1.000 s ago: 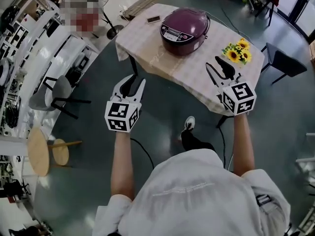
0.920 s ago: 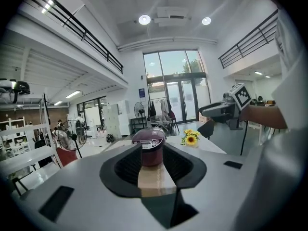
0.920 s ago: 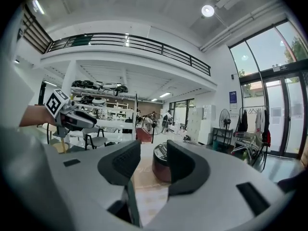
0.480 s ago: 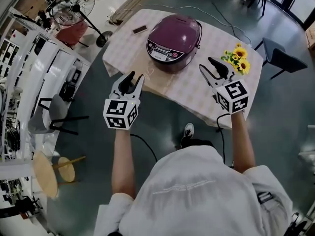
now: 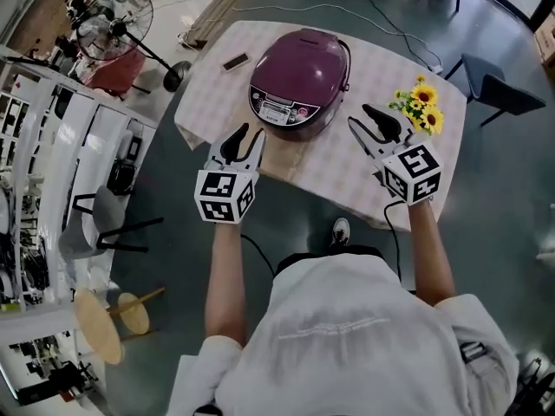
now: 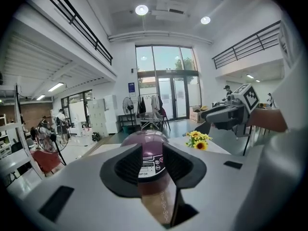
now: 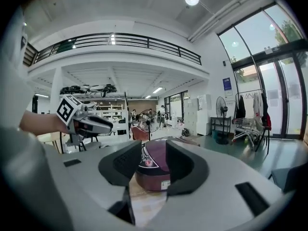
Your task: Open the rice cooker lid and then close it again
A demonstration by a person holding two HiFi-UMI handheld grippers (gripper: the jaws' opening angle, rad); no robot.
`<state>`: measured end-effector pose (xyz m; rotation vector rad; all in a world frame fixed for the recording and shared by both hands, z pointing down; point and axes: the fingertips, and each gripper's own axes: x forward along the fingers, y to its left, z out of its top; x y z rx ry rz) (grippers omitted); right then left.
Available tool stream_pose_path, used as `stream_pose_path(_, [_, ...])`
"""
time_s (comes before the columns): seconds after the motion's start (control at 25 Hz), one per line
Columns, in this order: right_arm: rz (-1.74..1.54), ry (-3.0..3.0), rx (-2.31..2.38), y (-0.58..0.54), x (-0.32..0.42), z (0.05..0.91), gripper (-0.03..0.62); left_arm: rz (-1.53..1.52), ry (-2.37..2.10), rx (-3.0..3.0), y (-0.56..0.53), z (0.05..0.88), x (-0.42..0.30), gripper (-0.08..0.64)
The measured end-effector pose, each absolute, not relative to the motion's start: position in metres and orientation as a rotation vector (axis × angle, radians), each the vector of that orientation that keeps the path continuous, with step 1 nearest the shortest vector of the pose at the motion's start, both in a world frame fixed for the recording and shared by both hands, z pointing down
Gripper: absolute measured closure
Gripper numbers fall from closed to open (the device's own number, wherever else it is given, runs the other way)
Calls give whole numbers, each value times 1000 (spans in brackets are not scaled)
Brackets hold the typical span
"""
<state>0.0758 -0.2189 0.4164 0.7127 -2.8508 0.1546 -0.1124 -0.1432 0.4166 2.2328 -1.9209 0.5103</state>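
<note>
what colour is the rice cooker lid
The lid is dark purple, best seen in the head view.

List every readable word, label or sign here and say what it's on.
"UPOR", start cut off: control panel of the rice cooker.
Panel buttons and display: too small to read.
Blue wall sign beside the glass doors: too small to read.
White sticker on the cooker's base: blurred, unreadable.

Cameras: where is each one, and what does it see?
Head view: on the person's head, looking down at rice cooker; arms, left gripper, right gripper show.
Left gripper view: on that gripper, facing the cooker's panel between open fingers.
Right gripper view: likewise, facing cooker's side; empty fingers, just closing slightly.
Shared: every view shows the cooker.
</note>
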Motion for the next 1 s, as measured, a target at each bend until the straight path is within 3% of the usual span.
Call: stream_pose_path(1.0, [259, -2582, 1092, -211, 70, 449, 422, 540, -1618, 2364, -258, 491, -124, 416])
